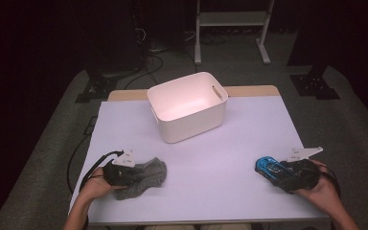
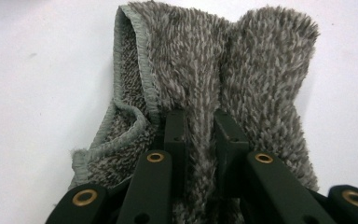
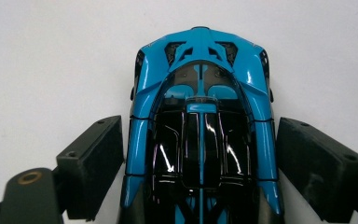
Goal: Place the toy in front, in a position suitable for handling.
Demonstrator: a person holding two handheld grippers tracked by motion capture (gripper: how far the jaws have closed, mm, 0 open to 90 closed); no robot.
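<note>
White tabletop [image 1: 196, 158] from above: a white bin [image 1: 188, 106] at the far middle, left gripper [image 1: 124, 172] on a grey fleece cloth [image 1: 143, 178], right gripper [image 1: 280, 175] at a blue toy car [image 1: 267, 165]. Left gripper view adds the jaws pinching a fold of the cloth [image 2: 214, 79]. Right gripper view shows spread jaws flanking the car [image 3: 200, 121], seemingly just clear of its sides.

A white table top [image 1: 211, 158] takes up the middle of the high view, with a thin strip of pale wood [image 1: 249, 90] along its far edge. Its matte surface is also the backdrop in the left gripper view [image 2: 37, 70] and the right gripper view [image 3: 51, 56]. Grey carpet [image 1: 345, 110] lies around the table. Beyond it stands a white metal frame [image 1: 232, 19] on two legs. Two black stand bases sit on the carpet — one at far left [image 1: 96, 88], one at far right [image 1: 314, 86]. Dark cables [image 1: 148, 64] tangle on the floor near the left base.
</note>
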